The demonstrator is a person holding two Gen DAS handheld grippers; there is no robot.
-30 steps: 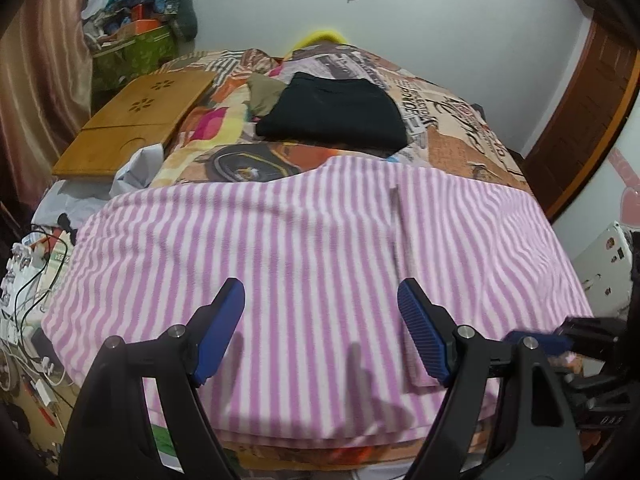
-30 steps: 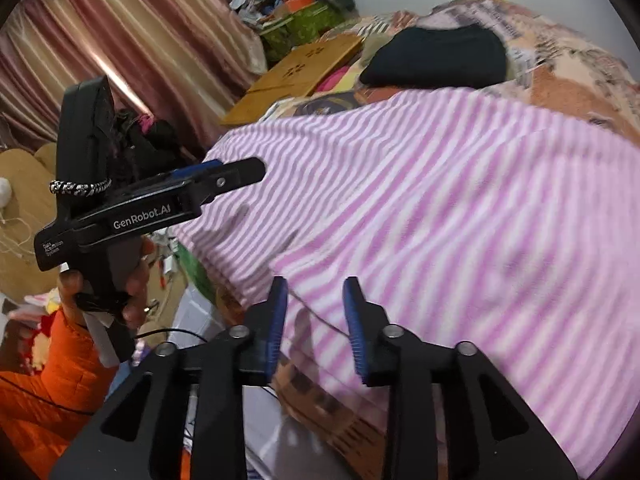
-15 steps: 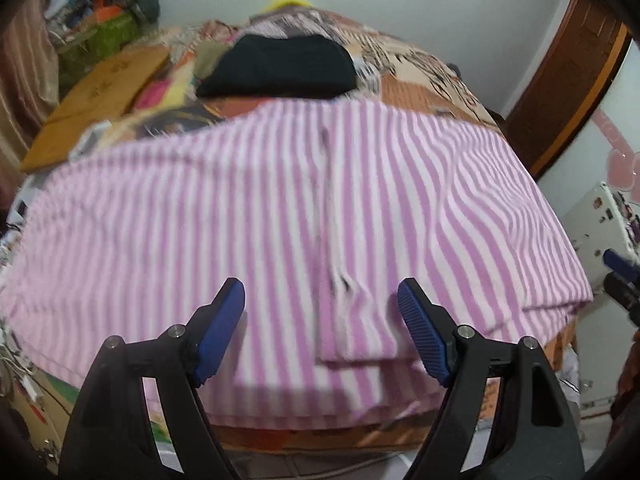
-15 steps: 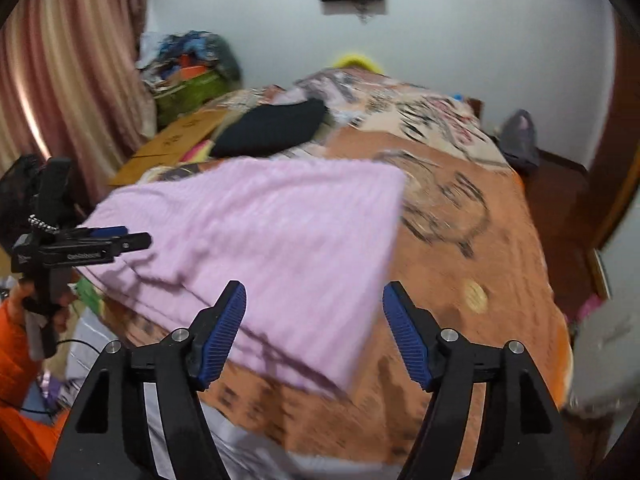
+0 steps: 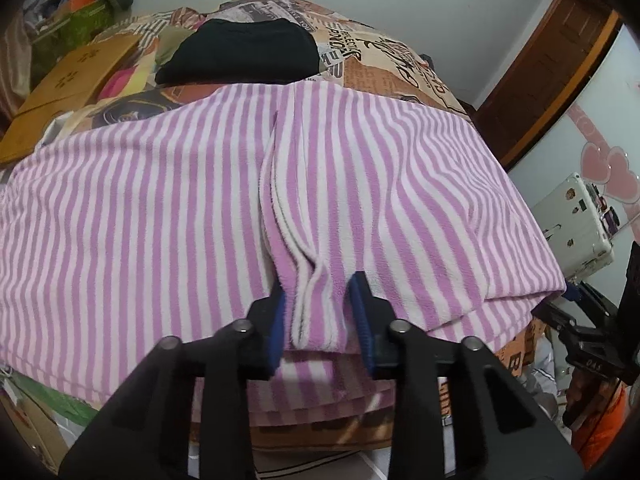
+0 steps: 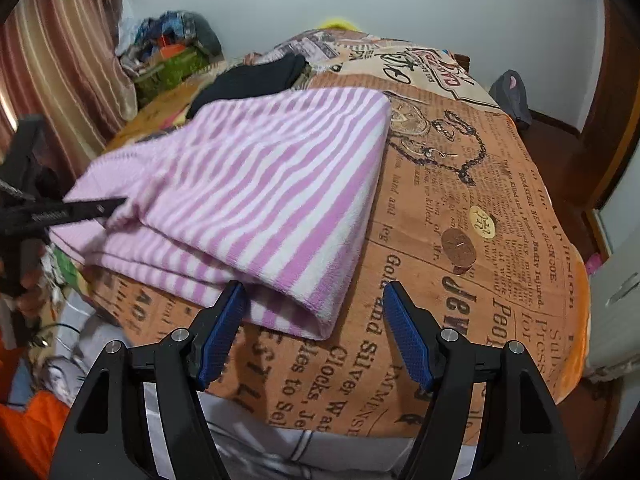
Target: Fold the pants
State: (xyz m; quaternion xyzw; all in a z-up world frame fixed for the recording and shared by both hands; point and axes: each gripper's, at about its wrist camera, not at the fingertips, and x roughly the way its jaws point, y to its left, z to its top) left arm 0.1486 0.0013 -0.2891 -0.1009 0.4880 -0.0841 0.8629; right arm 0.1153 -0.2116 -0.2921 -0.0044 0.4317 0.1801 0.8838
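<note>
pants (image 5: 160, 208) far-left edge: cropped | left claw (image 6: 60, 214) in right view: blurred, body cut off

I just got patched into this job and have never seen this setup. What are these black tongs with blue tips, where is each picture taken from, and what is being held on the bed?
There is no robot here: a person holds one pair of tongs in each hand, and each pair carries a fisheye camera looking out along its two fingers.

The left-wrist picture shows the left tongs closed on a raised ridge near the front edge of the pink-and-white striped pants, which are spread across the bed. Behind them lies a folded black garment.

The right-wrist picture shows the right tongs open and holding nothing, poised just in front of the pants' near corner and above the newspaper-print bedspread. At its left edge you can see the other tongs gripping the cloth.
</note>
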